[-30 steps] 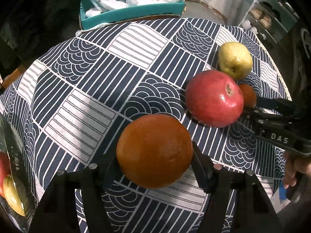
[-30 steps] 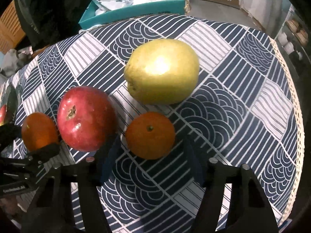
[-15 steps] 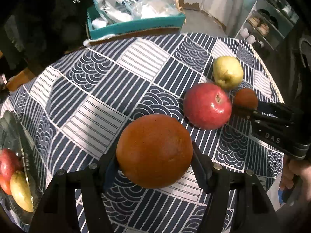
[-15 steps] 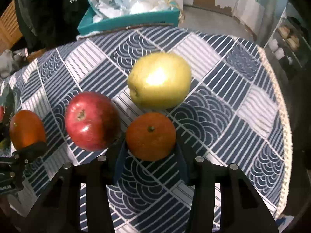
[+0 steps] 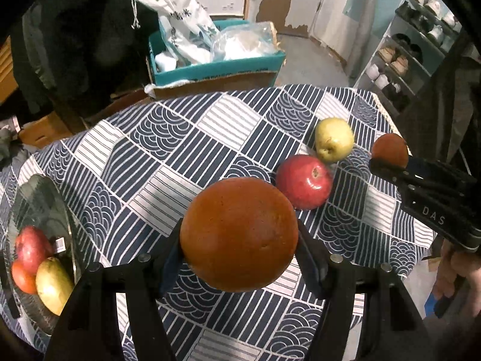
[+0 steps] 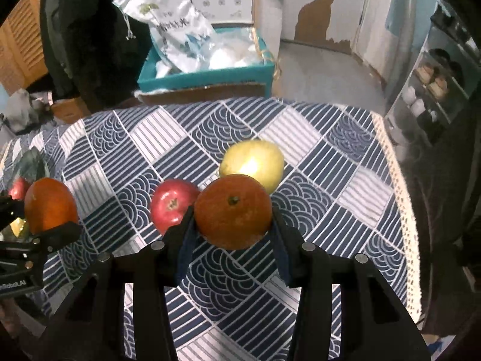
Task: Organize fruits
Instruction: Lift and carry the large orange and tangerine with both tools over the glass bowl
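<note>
Legible markings are showing in two places. The right gripper [image 5: 390, 162] is bearing the white letters "DAS" on its black body, read in the left wrist view. The left gripper [image 6: 49, 225] is carrying white lettering at the frame's lower left edge, cut off and readable only in part as "Robot.AI". The white bag [image 6: 171, 36] standing in the teal box [image 6: 207, 78] is displaying dark printed characters, too blurred to read.

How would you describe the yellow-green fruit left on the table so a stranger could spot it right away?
Find the round table under the navy and white patterned tablecloth. Two loose fruits sit together near its far right side. The yellow-green fruit is the paler one, lying farther back than the red apple beside it, and it is not in any gripper.
</note>
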Demonstrator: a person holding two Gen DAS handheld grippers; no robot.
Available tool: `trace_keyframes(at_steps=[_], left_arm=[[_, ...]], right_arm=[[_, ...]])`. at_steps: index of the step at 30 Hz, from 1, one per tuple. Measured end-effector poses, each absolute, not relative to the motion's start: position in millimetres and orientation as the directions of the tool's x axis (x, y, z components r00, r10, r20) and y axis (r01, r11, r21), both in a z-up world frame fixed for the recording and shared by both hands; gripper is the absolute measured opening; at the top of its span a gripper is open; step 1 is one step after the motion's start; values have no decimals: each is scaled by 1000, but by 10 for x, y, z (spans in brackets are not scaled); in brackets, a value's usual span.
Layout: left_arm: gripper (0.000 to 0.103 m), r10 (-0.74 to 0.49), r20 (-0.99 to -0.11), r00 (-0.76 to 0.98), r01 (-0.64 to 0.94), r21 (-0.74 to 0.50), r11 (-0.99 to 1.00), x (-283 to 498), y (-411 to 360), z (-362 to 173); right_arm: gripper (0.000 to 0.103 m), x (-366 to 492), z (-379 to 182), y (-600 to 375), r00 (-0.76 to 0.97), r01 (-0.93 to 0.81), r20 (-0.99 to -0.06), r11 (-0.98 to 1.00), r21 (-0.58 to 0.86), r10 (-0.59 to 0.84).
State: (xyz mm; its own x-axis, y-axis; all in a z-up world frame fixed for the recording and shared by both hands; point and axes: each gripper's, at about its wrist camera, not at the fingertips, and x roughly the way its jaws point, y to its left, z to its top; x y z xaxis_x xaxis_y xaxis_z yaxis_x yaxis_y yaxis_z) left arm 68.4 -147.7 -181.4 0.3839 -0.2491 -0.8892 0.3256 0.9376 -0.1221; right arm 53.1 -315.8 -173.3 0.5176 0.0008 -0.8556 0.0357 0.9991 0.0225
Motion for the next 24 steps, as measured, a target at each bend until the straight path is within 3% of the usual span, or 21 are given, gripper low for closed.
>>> trace_keyframes(at_steps=[24], left_arm=[[68, -303, -792, 531, 332, -135, 934, 357, -1149, -955]], right_arm=[[46, 161, -770, -2868, 690, -25, -724, 1000, -2, 16]])
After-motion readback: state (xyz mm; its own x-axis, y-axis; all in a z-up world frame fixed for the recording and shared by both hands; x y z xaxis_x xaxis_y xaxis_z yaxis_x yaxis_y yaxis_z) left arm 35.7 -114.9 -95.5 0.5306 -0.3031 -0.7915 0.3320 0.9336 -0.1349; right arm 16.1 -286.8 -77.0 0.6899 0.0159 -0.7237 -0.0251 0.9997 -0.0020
